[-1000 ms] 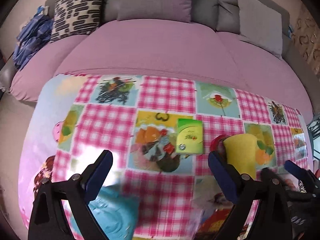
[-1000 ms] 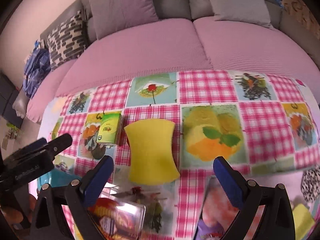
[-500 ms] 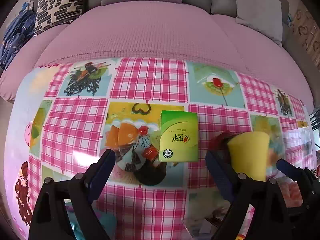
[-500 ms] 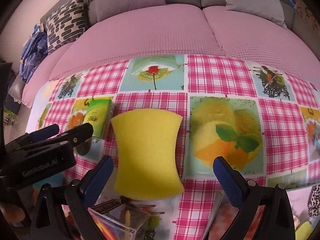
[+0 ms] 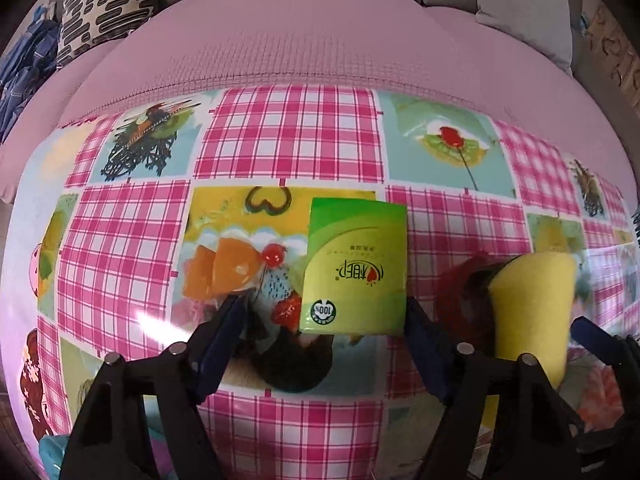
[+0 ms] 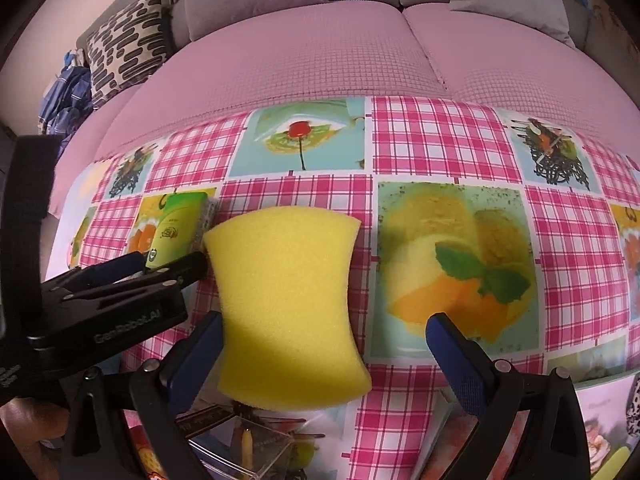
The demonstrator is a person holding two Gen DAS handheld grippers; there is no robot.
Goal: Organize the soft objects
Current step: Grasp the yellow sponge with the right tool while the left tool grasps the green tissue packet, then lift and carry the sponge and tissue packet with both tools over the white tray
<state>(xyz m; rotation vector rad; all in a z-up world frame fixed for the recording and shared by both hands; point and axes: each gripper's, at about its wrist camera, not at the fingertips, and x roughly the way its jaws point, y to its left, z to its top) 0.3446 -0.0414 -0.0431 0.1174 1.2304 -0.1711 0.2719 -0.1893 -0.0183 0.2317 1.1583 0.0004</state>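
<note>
A green tissue pack (image 5: 356,268) lies flat on the patterned tablecloth (image 5: 288,140). My left gripper (image 5: 324,320) is open, its jaws either side of the pack's near end, not touching it. A yellow sponge (image 6: 288,300) lies to the right of the pack. My right gripper (image 6: 324,340) is open around the sponge's near half, the left finger close against its edge. The sponge also shows in the left wrist view (image 5: 532,304), and the pack in the right wrist view (image 6: 176,232). The left gripper's body (image 6: 100,304) shows at the left of the right wrist view.
A pink sofa (image 5: 320,40) with grey and patterned cushions (image 5: 104,4) runs behind the table. A clear plastic box (image 6: 248,448) sits at the near edge below the sponge. A blue soft item (image 5: 52,452) lies at the near left corner. Blue clothes (image 6: 64,96) lie on the sofa's left.
Both grippers moved forward and down. The left one now straddles the tissue pack's near end. The right one now straddles the sponge. Both stayed open.
</note>
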